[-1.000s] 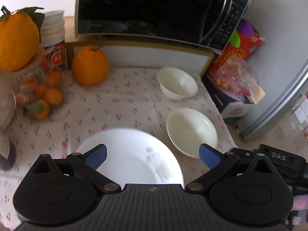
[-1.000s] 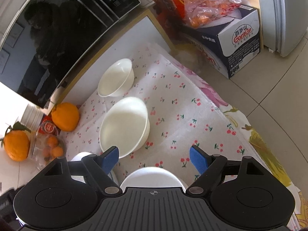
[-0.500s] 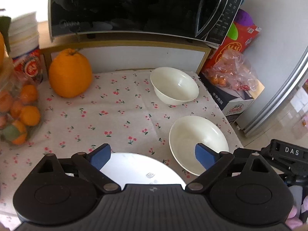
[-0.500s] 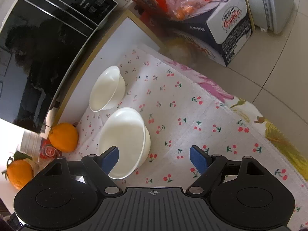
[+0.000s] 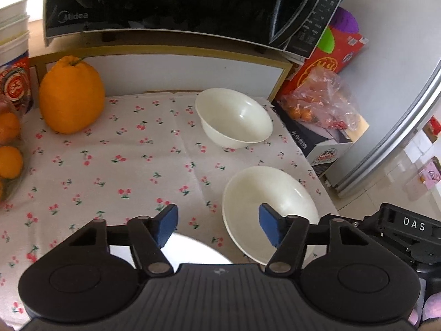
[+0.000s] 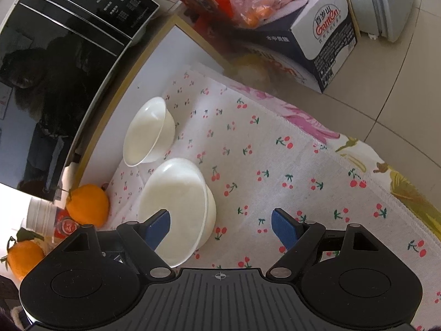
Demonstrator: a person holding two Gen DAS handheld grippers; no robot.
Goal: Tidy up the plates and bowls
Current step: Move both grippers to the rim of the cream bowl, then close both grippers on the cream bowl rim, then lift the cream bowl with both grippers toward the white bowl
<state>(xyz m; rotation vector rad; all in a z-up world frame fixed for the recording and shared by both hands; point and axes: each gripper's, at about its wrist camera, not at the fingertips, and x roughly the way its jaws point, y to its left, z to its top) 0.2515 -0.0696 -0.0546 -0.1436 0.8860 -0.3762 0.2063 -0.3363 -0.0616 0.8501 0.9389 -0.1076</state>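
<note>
Two white bowls (image 5: 235, 118) (image 5: 268, 209) sit apart on my cherry-print table (image 5: 110, 165). My left hand-held gripper (image 5: 217, 224) has just been closing, nothing pinched yet, above a white plate (image 5: 193, 249). My right hand-held gripper (image 6: 220, 226) hangs wide, empty.

The middle of the cherry-print cloth (image 5: 115, 165) on the worktop lies bare, a broad lane from the near edge to the back panel. On the left it is hemmed by a large orange citrus fruit (image 5: 71, 96) and a bag of small oranges (image 5: 9, 149). On the right stand two cream bowls, the far bowl (image 5: 234, 117) and the near bowl (image 5: 268, 207), close together with a narrow strip of cloth between them. A white plate (image 5: 193, 251) lies at the near edge. The microwave (image 5: 179, 2) overhangs the back, limiting headroom there. Beyond the right edge, a carton (image 6: 322, 35) sits on the floor.
</note>
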